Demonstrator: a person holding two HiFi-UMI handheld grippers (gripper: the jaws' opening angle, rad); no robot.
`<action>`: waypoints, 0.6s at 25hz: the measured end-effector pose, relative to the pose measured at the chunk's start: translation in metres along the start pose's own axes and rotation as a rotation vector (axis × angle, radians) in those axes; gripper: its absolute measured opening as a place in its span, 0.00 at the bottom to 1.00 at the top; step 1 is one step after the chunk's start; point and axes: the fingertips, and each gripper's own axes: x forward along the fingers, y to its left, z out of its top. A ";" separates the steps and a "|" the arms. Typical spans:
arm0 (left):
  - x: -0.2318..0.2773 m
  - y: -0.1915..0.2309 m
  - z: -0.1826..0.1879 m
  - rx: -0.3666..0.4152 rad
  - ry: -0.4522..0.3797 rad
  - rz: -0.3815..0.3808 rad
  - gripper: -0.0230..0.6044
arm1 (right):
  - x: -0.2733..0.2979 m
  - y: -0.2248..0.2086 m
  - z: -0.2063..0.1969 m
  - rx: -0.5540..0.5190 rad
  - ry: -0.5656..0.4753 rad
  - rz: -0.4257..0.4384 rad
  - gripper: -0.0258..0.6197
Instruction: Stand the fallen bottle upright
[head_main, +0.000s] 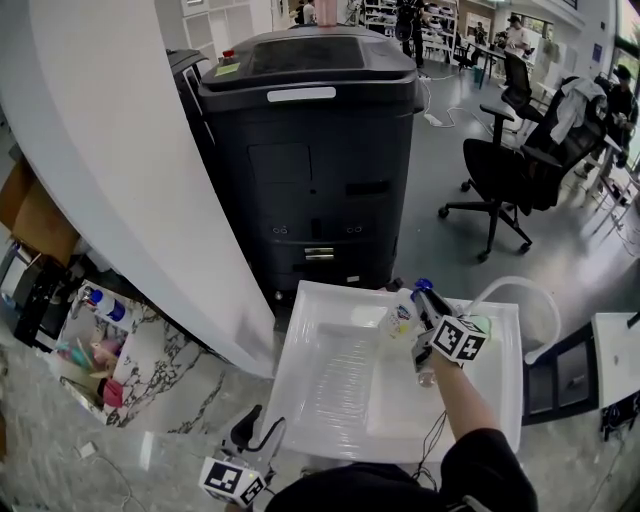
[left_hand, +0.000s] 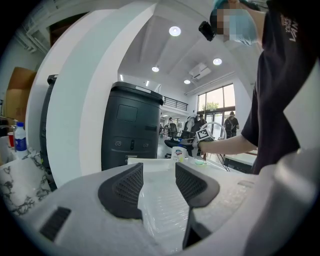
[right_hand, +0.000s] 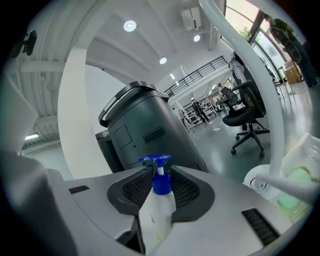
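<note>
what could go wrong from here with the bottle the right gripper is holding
1. The right gripper pinches the white plastic bottle with a blue pump top high, near its neck, so the body could swing or slip.
2. The white plastic basin has a ribbed draining section. Set down there, the bottle might topple.
3. The curved white tap arches close beside the gripper, and a careless move could knock it.

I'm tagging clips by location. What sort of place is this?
Probably an open-plan office or lab floor, not a home: swivel chairs and desks with people at the back, a polished grey floor, and a white sink set up beside a big dark machine.
</note>
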 end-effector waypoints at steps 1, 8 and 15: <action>0.001 -0.001 0.000 0.001 0.001 -0.002 0.36 | -0.001 -0.001 0.003 -0.017 -0.010 0.000 0.22; 0.003 -0.009 0.002 0.013 0.006 -0.009 0.36 | -0.006 0.005 0.018 -0.295 -0.058 -0.026 0.20; 0.001 -0.014 0.001 0.019 0.016 -0.008 0.36 | -0.011 0.016 0.012 -0.468 -0.070 0.029 0.20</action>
